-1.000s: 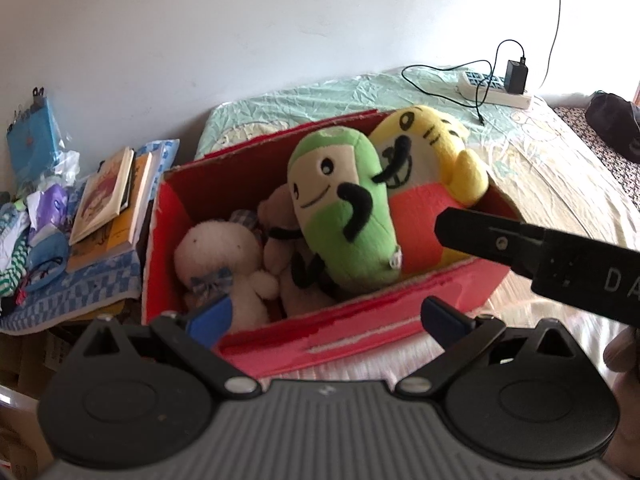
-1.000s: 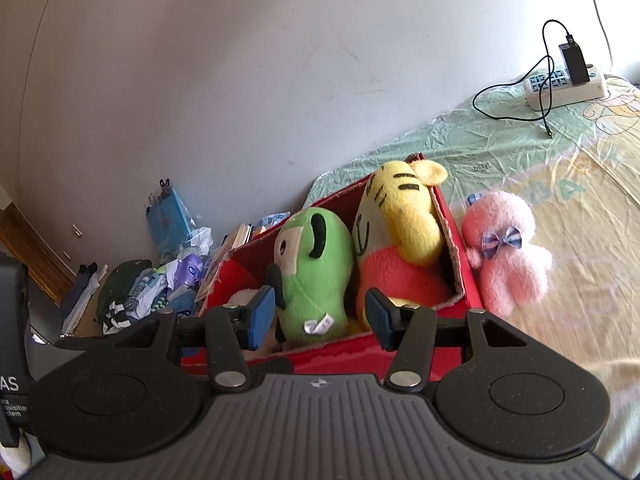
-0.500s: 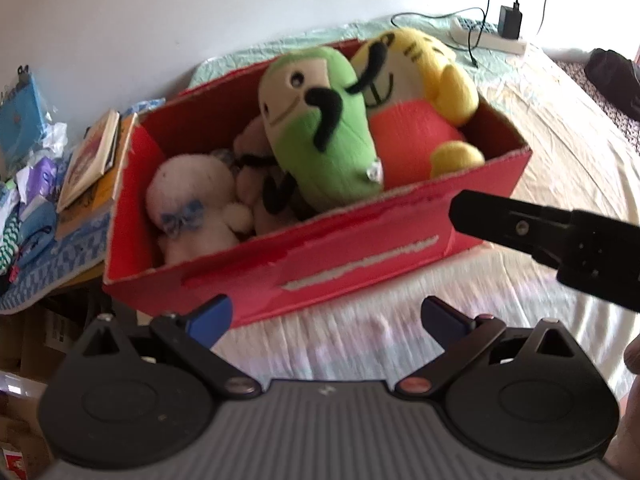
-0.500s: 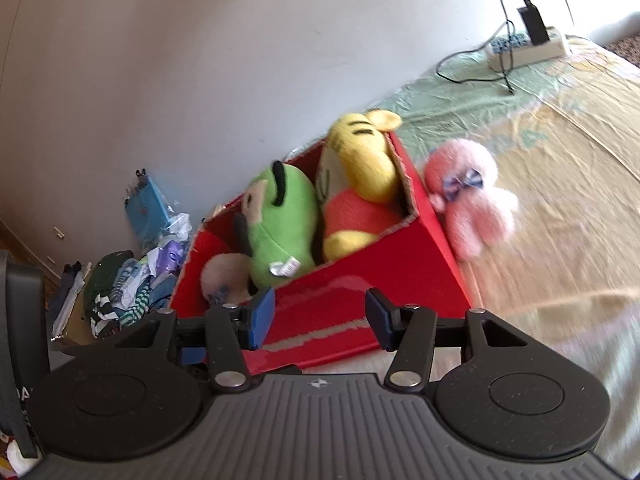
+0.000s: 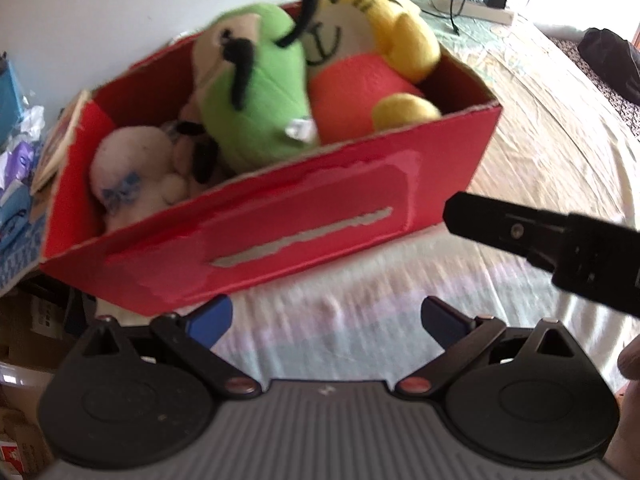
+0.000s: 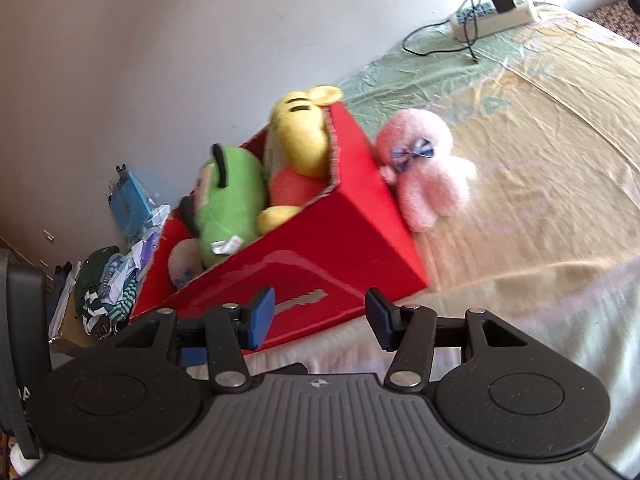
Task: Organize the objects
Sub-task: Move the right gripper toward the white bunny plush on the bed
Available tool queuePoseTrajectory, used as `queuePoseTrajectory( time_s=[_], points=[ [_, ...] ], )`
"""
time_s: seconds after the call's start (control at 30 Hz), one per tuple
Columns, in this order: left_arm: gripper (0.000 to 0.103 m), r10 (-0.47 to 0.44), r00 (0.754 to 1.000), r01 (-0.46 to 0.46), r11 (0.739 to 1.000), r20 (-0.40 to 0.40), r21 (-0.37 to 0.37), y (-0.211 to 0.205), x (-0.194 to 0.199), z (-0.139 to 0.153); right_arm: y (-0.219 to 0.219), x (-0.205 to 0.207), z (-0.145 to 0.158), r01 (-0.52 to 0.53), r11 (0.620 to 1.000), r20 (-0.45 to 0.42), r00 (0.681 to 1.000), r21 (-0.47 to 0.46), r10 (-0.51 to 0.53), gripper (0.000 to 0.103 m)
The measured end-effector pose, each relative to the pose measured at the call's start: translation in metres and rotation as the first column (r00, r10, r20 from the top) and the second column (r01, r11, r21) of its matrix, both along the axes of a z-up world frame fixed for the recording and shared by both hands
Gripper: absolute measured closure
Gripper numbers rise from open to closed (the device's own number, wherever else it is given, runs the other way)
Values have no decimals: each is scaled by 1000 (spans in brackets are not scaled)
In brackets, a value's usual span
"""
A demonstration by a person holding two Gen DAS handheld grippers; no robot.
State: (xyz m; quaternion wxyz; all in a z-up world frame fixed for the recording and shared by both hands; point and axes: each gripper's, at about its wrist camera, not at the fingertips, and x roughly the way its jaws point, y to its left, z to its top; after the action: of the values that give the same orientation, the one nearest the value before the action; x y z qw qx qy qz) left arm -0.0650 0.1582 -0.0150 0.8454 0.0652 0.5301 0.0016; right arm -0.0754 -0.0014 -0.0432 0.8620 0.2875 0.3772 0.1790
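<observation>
My left gripper (image 5: pixel 326 320) and right gripper (image 6: pixel 319 316): jaws spread, empty. Red box (image 6: pixel 320 236) on bed (image 6: pixel 540 140) packed with plush; pink plush (image 6: pixel 428 180) outside, leaning against box end, likely next.

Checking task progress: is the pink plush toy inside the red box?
No, the pink plush toy lies on the bed outside the red box.

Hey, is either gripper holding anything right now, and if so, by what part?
Nothing is held. The left gripper and right gripper are both open and empty, short of the red box.
</observation>
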Motion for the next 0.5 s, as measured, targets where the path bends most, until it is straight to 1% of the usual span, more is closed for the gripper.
queuePoseTrajectory(
  time_s=[0.23,0.4,0.5],
  points=[
    [2,-23,999,22,999,-36,-44,-30,14,-8,-33,14,-11,11,1000,-32,999,3,-10,48],
    [2,-55,997,52,997,-48,-58,-59,23,-16,-60,31,-20,12,1000,-64,998,9,-11,48],
    [2,-58,997,55,997,-56,-61,-74,28,-20,-72,42,-26,-6,1000,-73,997,2,6,48]
  ],
)
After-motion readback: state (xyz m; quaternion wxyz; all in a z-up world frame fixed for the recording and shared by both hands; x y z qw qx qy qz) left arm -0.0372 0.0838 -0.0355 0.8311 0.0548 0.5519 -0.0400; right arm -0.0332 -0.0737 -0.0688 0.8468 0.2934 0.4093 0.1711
